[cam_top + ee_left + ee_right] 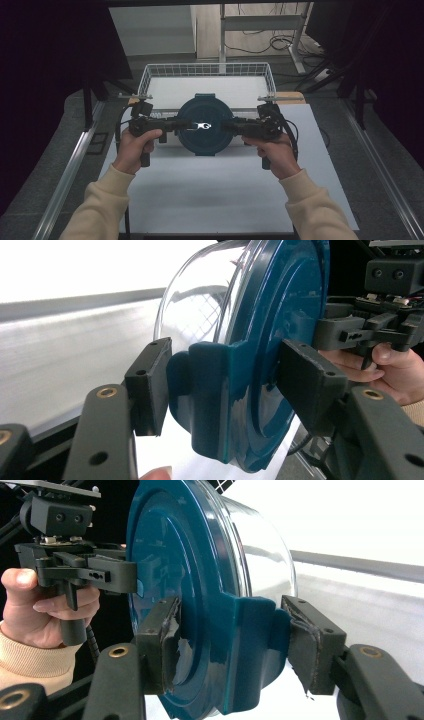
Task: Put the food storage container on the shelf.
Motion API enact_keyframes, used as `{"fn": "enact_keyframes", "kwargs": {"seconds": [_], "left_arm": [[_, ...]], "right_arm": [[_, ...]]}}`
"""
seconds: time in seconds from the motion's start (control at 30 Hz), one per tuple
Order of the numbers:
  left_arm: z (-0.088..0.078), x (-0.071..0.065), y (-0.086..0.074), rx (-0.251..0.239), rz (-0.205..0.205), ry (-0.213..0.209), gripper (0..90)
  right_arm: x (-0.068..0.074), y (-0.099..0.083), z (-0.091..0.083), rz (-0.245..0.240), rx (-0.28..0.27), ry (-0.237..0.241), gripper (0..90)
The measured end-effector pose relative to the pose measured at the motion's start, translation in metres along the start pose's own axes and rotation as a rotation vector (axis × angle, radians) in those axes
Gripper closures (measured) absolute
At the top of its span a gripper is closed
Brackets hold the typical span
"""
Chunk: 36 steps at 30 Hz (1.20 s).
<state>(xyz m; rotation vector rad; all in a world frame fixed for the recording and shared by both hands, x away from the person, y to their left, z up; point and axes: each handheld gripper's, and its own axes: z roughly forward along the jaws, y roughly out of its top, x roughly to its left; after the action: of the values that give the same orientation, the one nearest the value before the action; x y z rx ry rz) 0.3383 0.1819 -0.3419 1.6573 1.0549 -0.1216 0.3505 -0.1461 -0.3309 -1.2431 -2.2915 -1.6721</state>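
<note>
White table top under the high view, dark floor and metal rails on both sides, one white wire basket at the far edge. Count: one container, two grippers, two hands, one basket.

Left gripper and right gripper meet the container from opposite sides, level with each other. Container is above the table's far half, just in front of the basket, lid facing up toward the camera. Near half of the table is bare, with open room toward the person; the basket's wire wall stands close behind the container.

Container: round, clear tub with a dark teal lid, raised rings on the lid, a bright glare at its middle, latch tabs at the rim.

Left gripper view: both pads clamped on a teal latch tab and the rim. Right gripper view: pads clamped on the opposite tab likewise
</note>
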Motion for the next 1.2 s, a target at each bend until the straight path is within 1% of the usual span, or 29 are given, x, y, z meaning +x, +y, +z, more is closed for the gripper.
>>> {"fn": "enact_keyframes", "kwargs": {"seconds": [0.13, 0.23, 0.27, 0.3, 0.33, 0.43, 0.5, 0.53, 0.57, 0.67, 0.73, 0.77, 0.83, 0.87, 0.9, 0.93, 0.97, 1.0, 1.03, 1.07, 1.1, 1.2], "left_arm": [[0.000, 0.001, 0.006, -0.001, 0.001, -0.006, 40.5], [0.001, 0.000, 0.015, -0.006, 0.004, -0.011, 40.5], [0.001, 0.000, 0.015, -0.006, 0.004, -0.011, 40.5], [0.002, -0.001, 0.017, -0.007, 0.002, -0.014, 40.4], [0.003, -0.001, 0.022, -0.006, 0.002, -0.016, 40.5], [0.005, -0.003, 0.029, -0.005, 0.006, -0.013, 40.4], [0.006, -0.004, 0.033, -0.004, 0.016, -0.010, 40.5], [0.006, -0.004, 0.033, -0.004, 0.016, -0.010, 40.4], [0.007, -0.005, 0.037, -0.005, 0.021, -0.008, 40.5], [0.008, -0.005, 0.041, -0.008, 0.015, -0.010, 40.5], [0.008, -0.006, 0.047, -0.014, 0.018, -0.012, 40.5], [0.008, -0.006, 0.047, -0.014, 0.018, -0.012, 40.5], [0.010, -0.005, 0.053, -0.018, 0.021, -0.015, 40.5], [0.010, -0.005, 0.053, -0.018, 0.021, -0.015, 40.5], [0.011, -0.003, 0.057, -0.019, 0.015, -0.019, 40.5], [0.011, -0.003, 0.057, -0.019, 0.015, -0.019, 40.5], [0.012, -0.001, 0.061, -0.019, 0.005, -0.022, 40.4], [0.012, -0.001, 0.061, -0.019, 0.005, -0.022, 40.4], [0.013, 0.001, 0.066, -0.017, -0.006, -0.025, 40.4], [0.013, 0.001, 0.066, -0.017, -0.006, -0.025, 40.4], [0.013, 0.003, 0.071, -0.018, -0.006, -0.023, 40.4], [0.014, 0.006, 0.078, -0.019, -0.009, -0.017, 40.4]], "right_arm": [[0.000, 0.006, -0.001, -0.004, 0.001, -0.002, 42.8], [0.000, 0.015, -0.003, -0.009, -0.001, -0.008, 42.8], [0.000, 0.015, -0.003, -0.009, -0.001, -0.008, 42.8], [0.000, 0.019, -0.004, -0.011, -0.007, -0.011, 42.7], [-0.001, 0.022, -0.005, -0.010, -0.007, -0.013, 42.8], [-0.002, 0.027, -0.007, -0.008, -0.013, -0.015, 42.7], [-0.004, 0.030, -0.008, -0.010, -0.015, -0.013, 42.7], [-0.004, 0.030, -0.008, -0.010, -0.015, -0.013, 42.7], [-0.005, 0.033, -0.009, -0.010, -0.014, -0.012, 42.8], [-0.006, 0.038, -0.010, -0.007, -0.014, -0.013, 42.8], [-0.008, 0.045, -0.012, -0.014, -0.012, -0.014, 42.8], [-0.008, 0.047, -0.012, -0.016, -0.012, -0.015, 42.7], [-0.009, 0.052, -0.012, -0.022, -0.009, -0.016, 42.7], [-0.009, 0.054, -0.012, -0.021, -0.008, -0.017, 42.7], [-0.010, 0.057, -0.012, -0.021, -0.005, -0.019, 42.7], [-0.011, 0.059, -0.011, -0.022, -0.003, -0.020, 42.7], [-0.012, 0.062, -0.011, -0.023, 0.000, -0.022, 42.7], [-0.012, 0.062, -0.011, -0.023, 0.000, -0.022, 42.7], [-0.013, 0.067, -0.010, -0.023, 0.005, -0.023, 42.7], [-0.014, 0.070, -0.009, -0.023, 0.007, -0.022, 42.7], [-0.015, 0.072, -0.008, -0.024, 0.007, -0.022, 42.7], [-0.019, 0.081, -0.005, -0.024, 0.007, -0.016, 42.7]]}}
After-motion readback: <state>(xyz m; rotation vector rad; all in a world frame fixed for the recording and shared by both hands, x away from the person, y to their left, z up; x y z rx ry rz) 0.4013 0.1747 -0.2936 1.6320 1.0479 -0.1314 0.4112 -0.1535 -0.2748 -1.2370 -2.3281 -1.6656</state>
